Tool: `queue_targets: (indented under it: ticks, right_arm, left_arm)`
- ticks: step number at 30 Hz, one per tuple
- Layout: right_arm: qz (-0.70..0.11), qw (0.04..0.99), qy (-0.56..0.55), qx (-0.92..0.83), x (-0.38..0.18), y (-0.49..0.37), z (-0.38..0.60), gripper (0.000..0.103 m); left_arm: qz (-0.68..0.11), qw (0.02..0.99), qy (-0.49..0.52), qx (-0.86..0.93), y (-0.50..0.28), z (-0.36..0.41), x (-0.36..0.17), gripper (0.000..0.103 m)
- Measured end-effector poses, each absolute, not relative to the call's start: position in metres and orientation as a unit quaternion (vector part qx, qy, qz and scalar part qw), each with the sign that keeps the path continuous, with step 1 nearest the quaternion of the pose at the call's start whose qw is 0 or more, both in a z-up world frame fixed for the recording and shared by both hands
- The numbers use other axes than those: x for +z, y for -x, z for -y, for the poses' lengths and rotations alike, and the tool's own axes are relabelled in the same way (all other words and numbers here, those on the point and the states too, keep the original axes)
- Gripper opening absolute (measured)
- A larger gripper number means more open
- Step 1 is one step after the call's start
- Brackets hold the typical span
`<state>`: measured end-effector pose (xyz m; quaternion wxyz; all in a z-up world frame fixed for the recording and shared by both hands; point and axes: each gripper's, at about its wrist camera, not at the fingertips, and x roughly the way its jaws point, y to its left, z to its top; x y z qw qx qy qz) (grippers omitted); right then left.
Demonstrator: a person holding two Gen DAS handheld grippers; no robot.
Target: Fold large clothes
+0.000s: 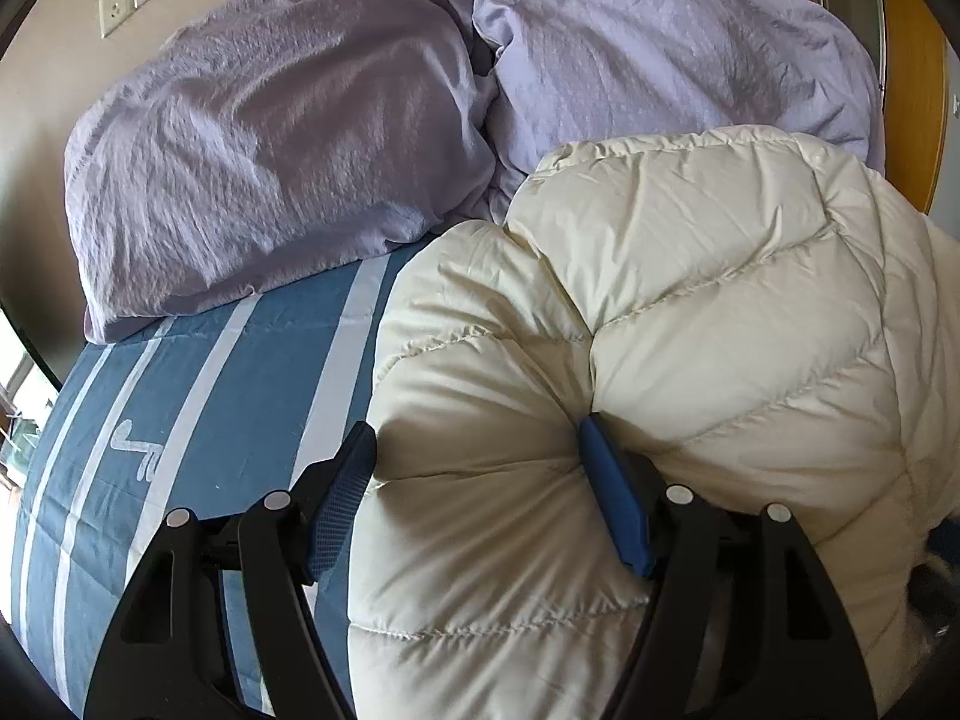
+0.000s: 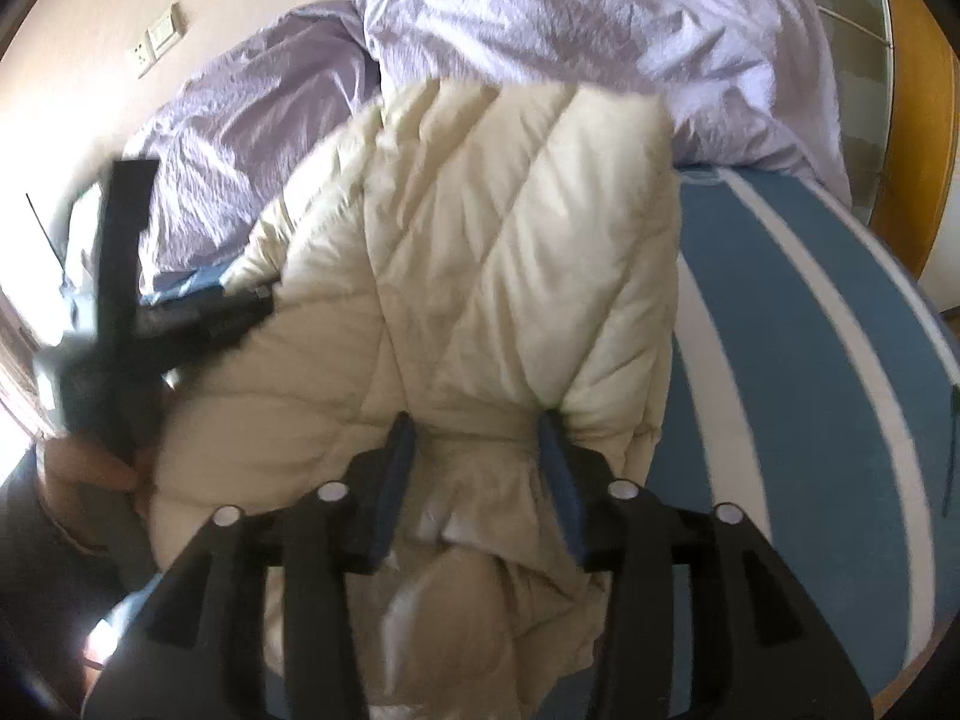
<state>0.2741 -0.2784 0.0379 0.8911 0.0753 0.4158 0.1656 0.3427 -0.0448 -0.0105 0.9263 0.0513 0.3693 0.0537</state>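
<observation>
A cream quilted down jacket (image 1: pixel 690 300) lies bunched on the blue-and-white striped sheet (image 1: pixel 252 372). My left gripper (image 1: pixel 478 429) holds a thick puffy fold of it near its left edge. The right pad sinks into the padding and the left pad sits against the outer side. In the right wrist view the jacket (image 2: pixel 480 240) runs away from me up the bed. My right gripper (image 2: pixel 475 420) has a gathered band of the near edge between its blue pads, which touch the fabric on both sides. That view is blurred.
A lilac pillow (image 1: pixel 270 150) and a lilac duvet (image 1: pixel 660 42) are heaped at the head of the bed, just behind the jacket. Striped sheet (image 2: pixel 810 360) lies bare to the right. A person's hand (image 2: pixel 84 474) shows at the left. A wooden frame (image 1: pixel 912 90) borders the right.
</observation>
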Motion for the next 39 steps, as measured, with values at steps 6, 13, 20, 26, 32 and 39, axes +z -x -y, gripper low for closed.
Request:
queue_targets:
  ticks: [6, 13, 20, 26, 32, 39]
  right_arm:
    - [-0.359, 0.915, -0.073, 0.171, 0.093, -0.284, 0.273, 0.058]
    - [-0.335, 0.929, -0.069, 0.143, 0.115, -0.326, 0.255, 0.058]
    - [-0.319, 0.94, -0.065, 0.1, 0.109, -0.363, 0.247, 0.058]
    - [-0.322, 0.944, -0.031, 0.062, 0.085, -0.378, 0.248, 0.058]
    - [-0.348, 0.935, -0.062, 0.042, 0.054, -0.391, 0.27, 0.058]
    - [-0.349, 0.934, -0.057, 0.041, 0.043, -0.399, 0.268, 0.061]
  left_arm:
    - [-0.372, 0.926, -0.044, 0.05, -0.342, 0.042, -0.01, 0.071]
    - [-0.373, 0.926, -0.036, 0.047, -0.343, 0.04, -0.011, 0.071]
    - [-0.372, 0.926, -0.035, 0.048, -0.343, 0.04, -0.012, 0.072]
    - [-0.366, 0.928, -0.042, 0.049, -0.342, 0.042, -0.012, 0.072]
    - [-0.364, 0.93, -0.037, 0.045, -0.344, 0.044, -0.012, 0.073]
    - [-0.363, 0.93, -0.025, 0.042, -0.347, 0.042, -0.014, 0.076]
